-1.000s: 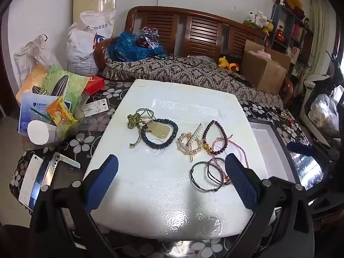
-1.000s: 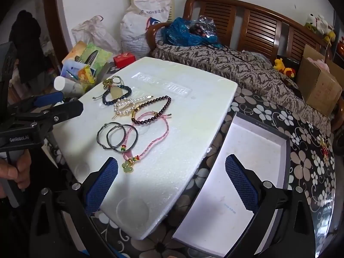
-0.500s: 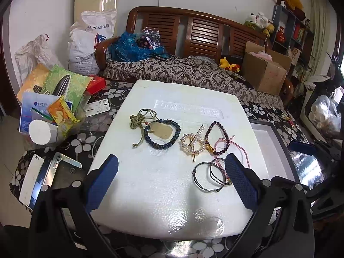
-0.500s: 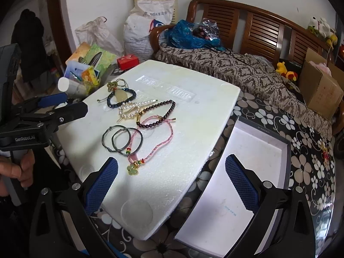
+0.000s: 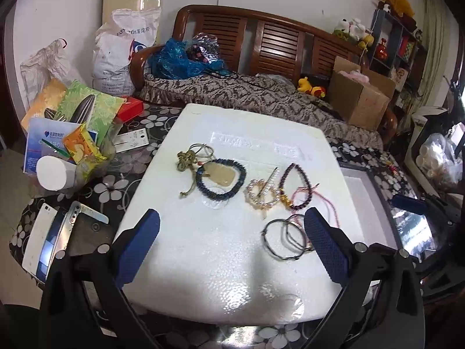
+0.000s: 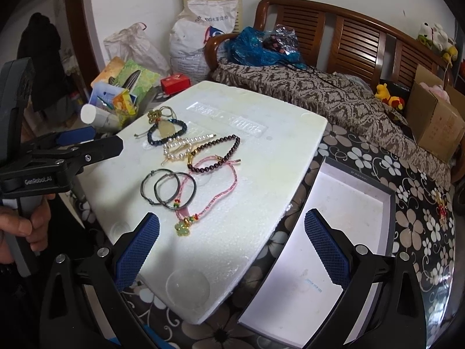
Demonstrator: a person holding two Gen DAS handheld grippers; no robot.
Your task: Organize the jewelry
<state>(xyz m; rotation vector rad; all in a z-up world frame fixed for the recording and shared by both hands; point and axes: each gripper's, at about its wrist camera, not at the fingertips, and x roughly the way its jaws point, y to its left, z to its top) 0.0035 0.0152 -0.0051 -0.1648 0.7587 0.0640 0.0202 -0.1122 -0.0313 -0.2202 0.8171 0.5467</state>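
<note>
Both the left gripper and right gripper are held spread, empty, above the white foam board strewn with beaded bracelets

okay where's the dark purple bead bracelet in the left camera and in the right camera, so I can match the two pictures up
Left wrist view: dark purple bead bracelet lies right of centre on the white foam board, beside the pearl bracelet.
Right wrist view: it lies centre-left, above the pink cord bracelet.
Shared landmark: the pearl bracelet, touching its gold-bead end in both.

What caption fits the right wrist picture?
Open tongs above bracelets on a white foam board, beside an empty box.
</note>
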